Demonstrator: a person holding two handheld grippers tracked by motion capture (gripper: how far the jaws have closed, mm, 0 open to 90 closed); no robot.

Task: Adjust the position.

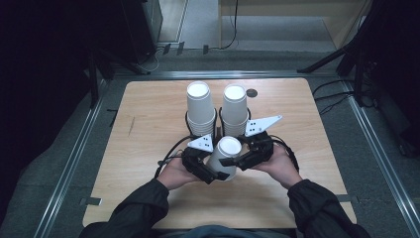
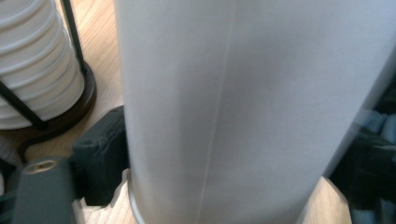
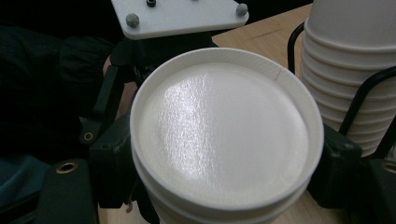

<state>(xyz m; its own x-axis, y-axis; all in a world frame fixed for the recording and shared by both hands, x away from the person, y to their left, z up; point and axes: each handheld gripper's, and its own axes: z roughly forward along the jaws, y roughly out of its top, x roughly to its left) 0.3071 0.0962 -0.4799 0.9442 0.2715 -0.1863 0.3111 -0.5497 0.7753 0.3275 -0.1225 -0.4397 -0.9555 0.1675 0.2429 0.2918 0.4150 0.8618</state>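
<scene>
Right now I have one upturned paper cup (image 1: pixel 225 156) near six o'clock on the tabletop (image 1: pixel 148 148), between both tools. My right tool (image 1: pixel 237 161) is clamped across the cup's upper end; my left tool (image 1: pixel 208 174) brackets its lower body, one pad (image 2: pixel 100 154) at the wall, though I cannot tell if it presses. I judge this the separating step: next I must hold one end firm and draw the other off straight, without crushing. Count: one cup in hand, two racked stacks at twelve o'clock, left stack (image 1: pixel 200 106) and right stack (image 1: pixel 234 106), two tools
</scene>
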